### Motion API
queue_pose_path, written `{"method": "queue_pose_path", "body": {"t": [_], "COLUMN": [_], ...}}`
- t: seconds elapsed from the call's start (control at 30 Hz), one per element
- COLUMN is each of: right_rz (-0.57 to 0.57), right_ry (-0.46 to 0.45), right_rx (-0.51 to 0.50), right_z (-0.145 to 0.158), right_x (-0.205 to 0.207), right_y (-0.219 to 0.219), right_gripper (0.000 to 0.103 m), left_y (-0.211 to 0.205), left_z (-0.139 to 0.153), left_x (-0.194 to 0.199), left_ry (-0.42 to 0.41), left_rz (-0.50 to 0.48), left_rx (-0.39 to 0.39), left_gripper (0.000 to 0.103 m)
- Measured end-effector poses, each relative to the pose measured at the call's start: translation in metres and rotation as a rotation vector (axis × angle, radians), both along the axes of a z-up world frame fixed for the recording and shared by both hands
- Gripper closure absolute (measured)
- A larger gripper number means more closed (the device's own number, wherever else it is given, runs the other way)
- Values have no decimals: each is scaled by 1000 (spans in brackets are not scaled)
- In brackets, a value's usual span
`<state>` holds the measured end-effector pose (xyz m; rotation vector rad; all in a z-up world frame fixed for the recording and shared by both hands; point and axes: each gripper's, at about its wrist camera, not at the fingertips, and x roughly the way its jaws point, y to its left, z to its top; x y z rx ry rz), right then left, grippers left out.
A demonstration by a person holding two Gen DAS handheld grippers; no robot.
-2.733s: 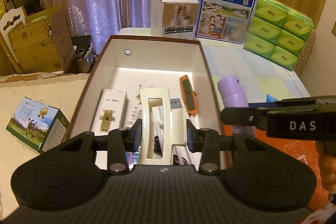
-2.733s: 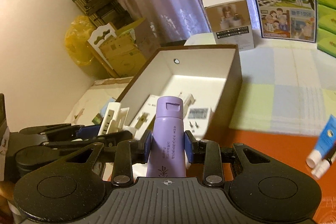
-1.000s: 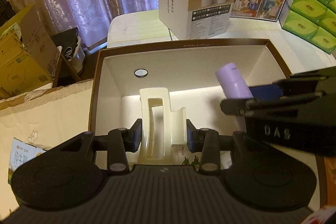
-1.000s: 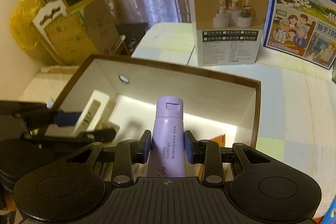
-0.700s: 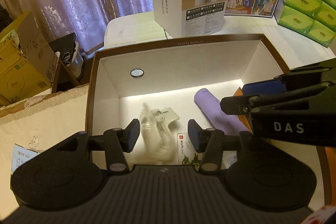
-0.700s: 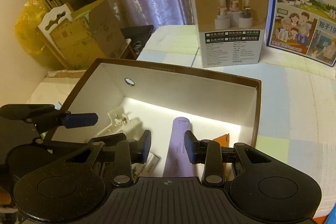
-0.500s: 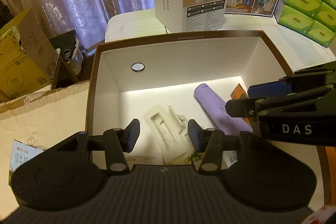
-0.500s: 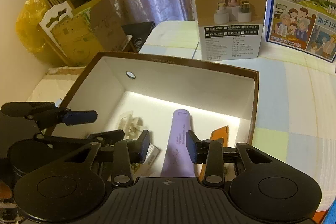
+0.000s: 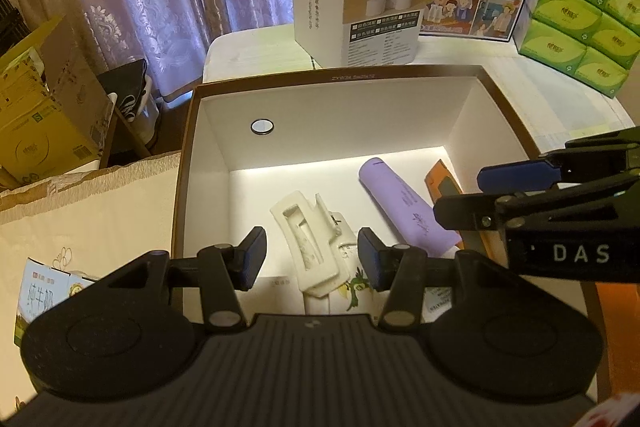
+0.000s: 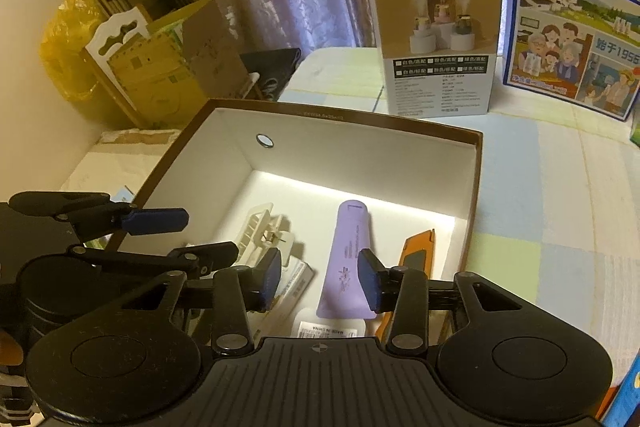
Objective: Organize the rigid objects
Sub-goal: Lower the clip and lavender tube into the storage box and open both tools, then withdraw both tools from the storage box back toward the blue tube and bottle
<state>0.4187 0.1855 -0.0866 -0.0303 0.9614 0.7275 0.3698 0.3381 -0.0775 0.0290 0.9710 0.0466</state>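
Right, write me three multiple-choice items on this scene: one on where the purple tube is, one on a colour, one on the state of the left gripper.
1. Where does the purple tube lie?
A. inside the open storage box
B. on the checked tablecloth
C. on top of the humidifier carton

2. What colour is the utility knife beside the tube?
A. green
B. orange
C. white

3. How is the left gripper?
A. shut on the cream hair claw clip
B. shut on the tube
C. open, with nothing pressed between its pads

Key: 1 A, the tube rests on the box's white floor, between the cream hair claw clip and the knife. 2 B, its body is plainly orange against the right wall. 3 C, both pads stand clear of the clip, which lies on the floor below them.
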Motion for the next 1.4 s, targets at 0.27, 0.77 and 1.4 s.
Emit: {"method": "queue_pose_path", "body": {"t": [0.27, 0.77, 1.4], "right_rz": [-14, -58, -84], "right_ry": [-12, -81, -80], "right_rx": [23, 97, 144], "right_z": [11, 50, 61], "right_x": [-13, -60, -135], "right_y": [-12, -56, -133], "right_gripper": [56, 40, 34], "left_y": [-8, -35, -80], "left_z": [12, 48, 71], "left_x": [-15, -70, -157], "left_ry": [-9, -58, -127], "left_rz": [18, 32, 69], "left_rx": [-3, -29, -99], "left_gripper": [57, 55, 55]}}
